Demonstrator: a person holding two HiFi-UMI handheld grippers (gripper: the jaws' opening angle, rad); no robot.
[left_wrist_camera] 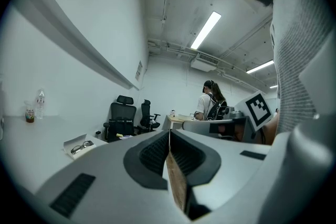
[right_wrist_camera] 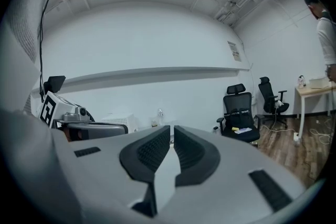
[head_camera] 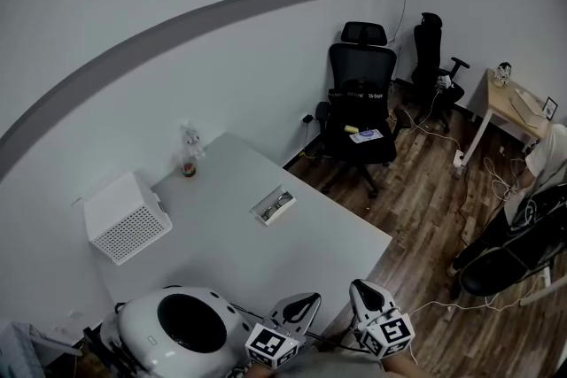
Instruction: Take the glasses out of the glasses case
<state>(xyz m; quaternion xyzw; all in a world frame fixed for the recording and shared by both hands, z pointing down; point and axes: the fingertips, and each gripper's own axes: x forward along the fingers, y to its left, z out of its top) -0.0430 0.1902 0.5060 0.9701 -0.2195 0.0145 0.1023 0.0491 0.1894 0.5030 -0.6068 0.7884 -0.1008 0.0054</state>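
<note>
Both tongs are held level and side by side at the near edge of the smooth white desk (head_camera: 292, 257).

Left tongs (left_wrist_camera: 169, 134): ribbed black pads together, nothing between them.

Right tongs (right_wrist_camera: 172, 128): pads all but touching, empty.

Glasses case (head_camera: 274, 205): white, rectangular, lying open mid-desk, well apart from both tongs. Dark-framed glasses (left_wrist_camera: 81, 146) lie inside. In the head view its long axis runs lower left to upper right.

Room: I see a plain white wall with a grey band (head_camera: 177, 22) | floor: dark brown wood planks (head_camera: 425, 190) | furniture: white rectangular table (head_camera: 248, 261); black high-backed office chair (head_camera: 361, 93) and a second black office chair (head_camera: 431, 49) by the wall; pale wooden desk (head_camera: 509, 106) | light: long ceiling strip lamps (left_wrist_camera: 206, 30), lit
</note>
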